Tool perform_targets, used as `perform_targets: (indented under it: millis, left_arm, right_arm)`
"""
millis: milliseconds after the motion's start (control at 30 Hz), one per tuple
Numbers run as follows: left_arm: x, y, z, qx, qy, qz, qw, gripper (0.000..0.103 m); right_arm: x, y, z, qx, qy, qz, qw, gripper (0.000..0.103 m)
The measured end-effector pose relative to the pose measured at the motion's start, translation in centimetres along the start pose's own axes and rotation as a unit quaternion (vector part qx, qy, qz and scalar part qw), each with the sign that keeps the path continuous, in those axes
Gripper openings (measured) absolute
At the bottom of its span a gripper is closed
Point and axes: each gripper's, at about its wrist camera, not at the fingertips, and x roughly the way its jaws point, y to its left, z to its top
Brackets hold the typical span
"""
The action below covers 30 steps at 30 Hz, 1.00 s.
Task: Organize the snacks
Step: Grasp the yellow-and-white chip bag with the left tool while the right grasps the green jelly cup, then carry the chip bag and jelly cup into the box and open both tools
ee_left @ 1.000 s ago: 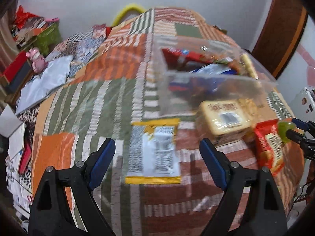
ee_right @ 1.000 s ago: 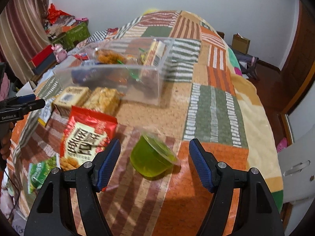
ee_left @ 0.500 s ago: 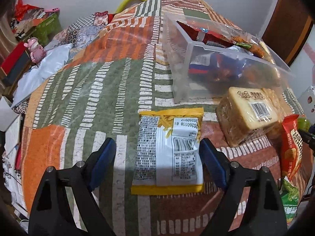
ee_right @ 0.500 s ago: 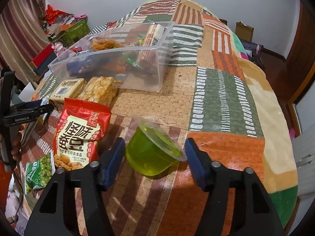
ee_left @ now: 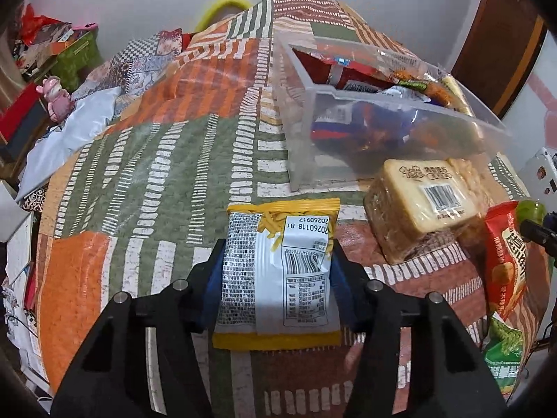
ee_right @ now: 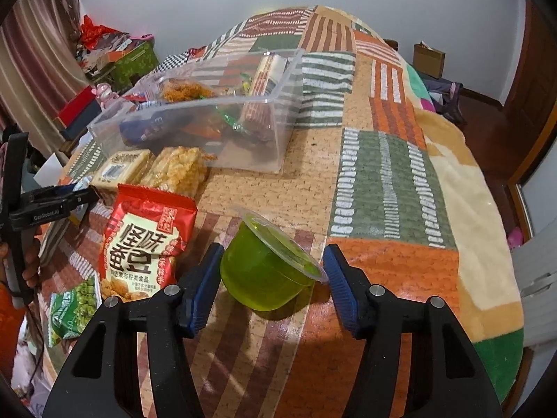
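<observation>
Your left gripper [ee_left: 276, 271] has just been closing and now pinches the yellow chip bag [ee_left: 278, 271]; your right gripper [ee_right: 273, 278] has narrowed around the green jelly cup [ee_right: 266, 268], touching its flanks. The clear bin [ee_right: 278, 139] at twelve o'clock already holds several snacks. The red packet [ee_right: 146, 240], pea packet [ee_right: 73, 308] and two cracker packs [ee_right: 156, 170] remain on the blanket at ten o'clock.

Each view is taken from behind its claw, angled steeply down and close over the bed [ee_left: 167, 160]. The clear bin [ee_left: 365, 146] and the red packet [ee_right: 146, 240] are shared by both.
</observation>
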Motion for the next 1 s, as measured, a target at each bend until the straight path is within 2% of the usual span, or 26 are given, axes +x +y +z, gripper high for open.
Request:
perform_targets:
  millis: [200, 600, 1000]
  left_arm:
    - [-2.1, 0.2, 0.1, -0.001, -0.024, 0.008, 0.9997, 0.054]
    - [-6.9, 0.3, 2.5, -0.027, -0.086, -0.006, 0.9959, 0.054]
    - [-8.2, -1.2, 6.1, -0.032, -0.118, -0.026, 0.9922, 0.054]
  right_arm:
    - [-0.9, 0.2, 0.9, -0.002, -0.016, -0.002, 1.0, 0.055]
    - [-2.6, 1.4, 4.1, -0.02, -0.062, -0.003, 0.998, 0.055]
    - [-2.4, 3.1, 7.4, -0.036, -0.089, 0.009, 0.995, 0.055]
